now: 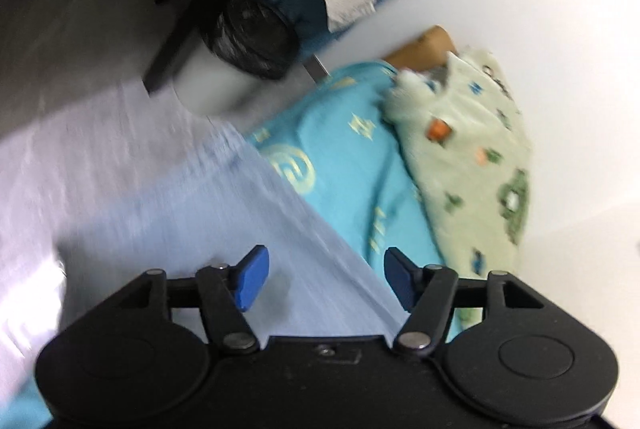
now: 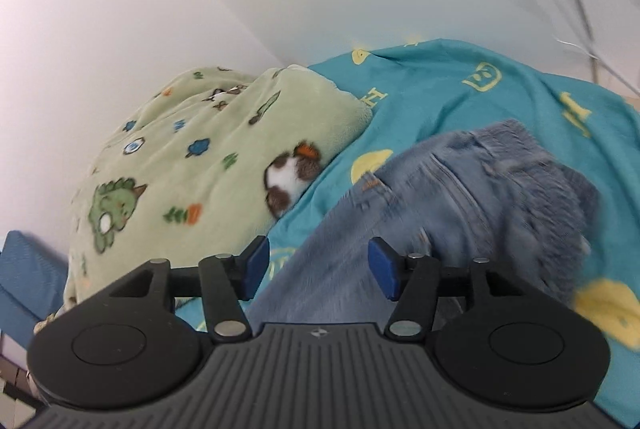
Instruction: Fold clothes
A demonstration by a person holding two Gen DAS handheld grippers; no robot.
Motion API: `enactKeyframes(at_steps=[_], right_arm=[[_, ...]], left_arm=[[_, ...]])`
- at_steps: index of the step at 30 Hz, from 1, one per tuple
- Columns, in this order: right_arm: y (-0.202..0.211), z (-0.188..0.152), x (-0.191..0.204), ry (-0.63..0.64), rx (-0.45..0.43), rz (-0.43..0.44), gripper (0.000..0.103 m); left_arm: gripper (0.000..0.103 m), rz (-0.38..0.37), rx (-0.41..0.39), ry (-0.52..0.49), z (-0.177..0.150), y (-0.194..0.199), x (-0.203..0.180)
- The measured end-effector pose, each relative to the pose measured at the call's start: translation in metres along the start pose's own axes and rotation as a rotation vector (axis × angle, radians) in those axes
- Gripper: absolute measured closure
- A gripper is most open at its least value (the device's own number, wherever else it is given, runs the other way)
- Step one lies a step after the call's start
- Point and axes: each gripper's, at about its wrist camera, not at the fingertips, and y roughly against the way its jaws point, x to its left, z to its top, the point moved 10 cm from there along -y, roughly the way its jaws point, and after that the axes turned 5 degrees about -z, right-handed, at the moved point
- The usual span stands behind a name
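While both tongs gape, jeans [image 2: 432,197] run lengthwise, waistband farthest away.

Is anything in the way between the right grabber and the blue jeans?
No, nothing visible. The right gripper is open right over the jeans, which lie on the turquoise sheet. The green dinosaur blanket sits off to the side, not between them.
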Motion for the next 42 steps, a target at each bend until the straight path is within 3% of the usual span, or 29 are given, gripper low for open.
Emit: enactKeyframes(at_steps=[8,10,13,17,21,23,24,25,26,27,28,33,38,42], right_arm=[[0.056,-0.024,-0.042,-0.209,0.056,0.04,0.031],[0.059,-0.035,-0.058,-0.273,0.094,0.044,0.025],[0.05,-0.058,-0.078,-0.37,0.202,0.06,0.025],[0.028,-0.075,-0.085,-0.397,0.274,0.031,0.025],[0.019,-0.068,-0.1,-0.453,0.174,-0.038,0.03],[0.014,-0.067,-0.105,-0.484,0.137,-0.045,0.041],[0.011,-0.065,-0.105,-0.491,0.126,-0.048,0.06],[0.007,-0.064,-0.106,-0.498,0.114,-0.051,0.068],[0.003,-0.062,-0.105,-0.494,0.103,-0.056,0.071],[0.0,-0.058,-0.103,-0.47,0.091,-0.067,0.074],[-0.001,-0.054,-0.099,-0.44,0.075,-0.079,0.076],[0.012,-0.023,-0.06,-0.283,-0.056,-0.039,0.081],[0.037,0.008,-0.048,-0.257,-0.152,0.053,0.084],[0.063,0.031,-0.073,-0.282,-0.222,0.05,0.086]], left_arm=[[0.03,-0.056,0.09,0.258,-0.096,0.023,0.019],[0.03,-0.033,0.113,0.297,-0.108,0.019,0.026],[0.03,-0.017,0.123,0.331,-0.117,0.008,0.031],[0.03,0.005,0.139,0.351,-0.13,-0.017,0.039],[0.032,-0.038,0.133,0.336,-0.132,-0.039,0.038],[0.035,-0.061,0.129,0.322,-0.13,-0.048,0.036],[0.038,-0.067,0.13,0.316,-0.128,-0.052,0.035],[0.044,-0.071,0.127,0.316,-0.127,-0.054,0.036],[0.048,-0.074,0.124,0.318,-0.125,-0.056,0.038],[0.059,-0.076,0.12,0.32,-0.124,-0.058,0.04],[0.07,-0.072,0.122,0.326,-0.123,-0.059,0.044],[0.094,-0.069,0.125,0.344,-0.12,-0.059,0.052],[0.098,-0.14,0.088,0.299,-0.112,-0.042,0.025],[0.098,-0.162,0.069,0.263,-0.115,-0.024,0.01]])
